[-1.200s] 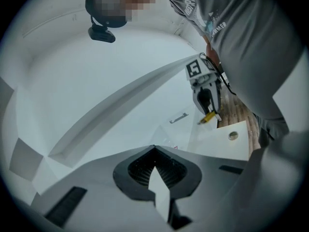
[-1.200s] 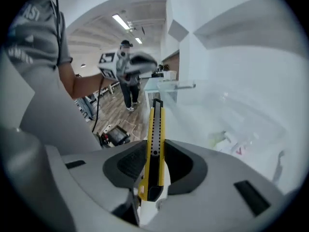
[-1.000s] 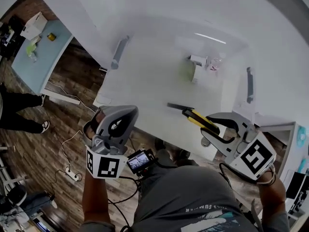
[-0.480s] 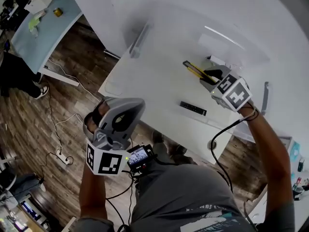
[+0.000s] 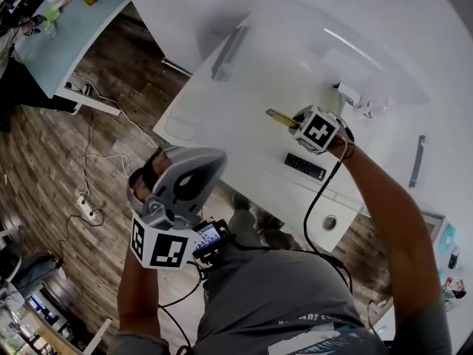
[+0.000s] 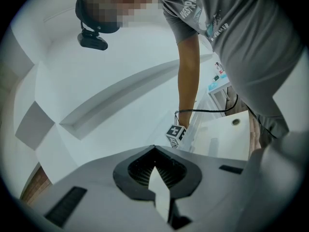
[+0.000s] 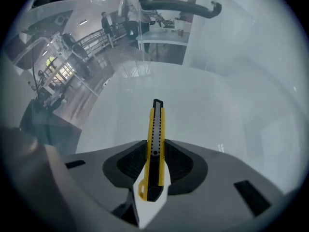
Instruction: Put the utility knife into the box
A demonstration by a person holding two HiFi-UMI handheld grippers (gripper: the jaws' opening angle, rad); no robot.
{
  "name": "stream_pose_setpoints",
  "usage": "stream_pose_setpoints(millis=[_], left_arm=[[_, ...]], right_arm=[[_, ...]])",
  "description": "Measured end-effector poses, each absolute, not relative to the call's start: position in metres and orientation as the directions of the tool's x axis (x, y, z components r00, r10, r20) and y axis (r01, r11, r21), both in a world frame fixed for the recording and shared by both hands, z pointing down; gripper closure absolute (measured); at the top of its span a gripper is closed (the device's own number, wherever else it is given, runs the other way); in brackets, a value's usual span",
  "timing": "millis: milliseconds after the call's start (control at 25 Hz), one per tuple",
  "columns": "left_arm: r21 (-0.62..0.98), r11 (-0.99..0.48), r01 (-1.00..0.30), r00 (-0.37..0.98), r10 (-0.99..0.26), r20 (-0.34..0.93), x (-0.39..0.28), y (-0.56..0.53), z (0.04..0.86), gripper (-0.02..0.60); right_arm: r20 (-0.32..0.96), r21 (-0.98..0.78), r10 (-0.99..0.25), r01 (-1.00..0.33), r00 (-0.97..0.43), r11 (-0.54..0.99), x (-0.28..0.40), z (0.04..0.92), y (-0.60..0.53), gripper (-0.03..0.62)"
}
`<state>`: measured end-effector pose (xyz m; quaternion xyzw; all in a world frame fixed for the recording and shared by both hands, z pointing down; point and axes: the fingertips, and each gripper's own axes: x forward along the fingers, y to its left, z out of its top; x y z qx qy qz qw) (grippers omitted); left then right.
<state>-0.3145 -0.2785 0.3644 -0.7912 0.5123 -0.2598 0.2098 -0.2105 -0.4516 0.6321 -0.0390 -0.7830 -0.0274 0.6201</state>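
Inside right gripper point(image 7: 154, 153): utility knife point(image 7: 156, 127)

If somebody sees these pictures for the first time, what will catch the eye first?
The yellow utility knife, clamped in the right gripper and pointing down at the white table, stands out most. Next comes the left gripper, shut and empty, held off the table's near edge above the wooden floor. A small black bar lies on the table beside the right gripper.
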Motion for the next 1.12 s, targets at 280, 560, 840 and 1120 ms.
stream_pose_setpoints(millis=[280,560,840,1120], left_arm=[[-0.570,-0.399,-0.718,0.342,-0.916,0.210,-0.316,-0.277,0.375,0.574],[-0.551,-0.405,-0.730,0.343,-0.914,0.217,-0.318,-0.270,0.379,0.574],[-0.568,-0.411,-0.713,0.375,-0.908,0.187,-0.302,-0.276,0.367,0.574],[-0.601,-0.403,-0.690,0.402,-0.904,0.145,-0.274,-0.281,0.338,0.574]], right_arm=[[0.972,-0.036,0.071,0.159,-0.224,0.987,-0.229,0.660,-0.439,0.471],[0.967,-0.088,0.115,0.127,-0.225,0.988,-0.231,0.663,-0.425,0.465],[0.887,0.045,0.011,0.111,-0.462,0.993,-0.257,0.579,-0.433,0.583],[0.448,0.241,-0.079,0.036,-0.891,0.970,-0.263,0.352,-0.398,0.583]])
